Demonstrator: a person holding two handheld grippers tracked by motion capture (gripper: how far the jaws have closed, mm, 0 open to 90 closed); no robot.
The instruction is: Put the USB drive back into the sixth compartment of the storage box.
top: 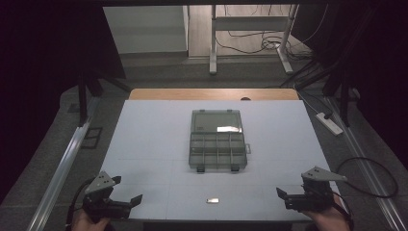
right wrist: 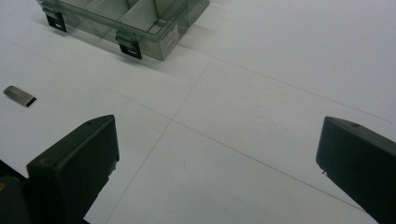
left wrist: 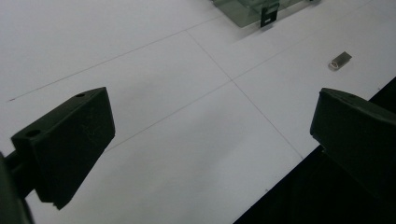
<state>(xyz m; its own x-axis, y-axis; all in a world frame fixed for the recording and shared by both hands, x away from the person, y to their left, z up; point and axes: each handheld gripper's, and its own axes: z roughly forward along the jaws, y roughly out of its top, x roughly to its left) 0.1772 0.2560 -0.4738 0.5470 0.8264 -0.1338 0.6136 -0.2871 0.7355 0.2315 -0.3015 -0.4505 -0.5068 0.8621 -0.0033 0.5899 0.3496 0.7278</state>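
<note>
A clear compartment box [top: 218,144] lies open in the middle of the white table [top: 144,139], its lid folded back. A small silvery metal piece [top: 212,200] rests near the front edge, between the two grippers. My left gripper [top: 128,188] is at the front left corner, open and holding nothing. In the left gripper view its jaws [left wrist: 210,126] stand wide apart, with the metal piece [left wrist: 340,60] ahead to the right and the box corner [left wrist: 252,11] beyond. My right gripper [top: 291,186] at the front right is open too. In the right gripper view [right wrist: 217,154] the metal piece [right wrist: 19,95] lies far left and the box [right wrist: 140,23] sits at the top left.
The table's front edge [left wrist: 299,158] drops off close to both grippers. A white power strip [top: 329,122] and cables lie on the floor to the right. Metal desk legs [top: 212,43] stand beyond the table's far edge.
</note>
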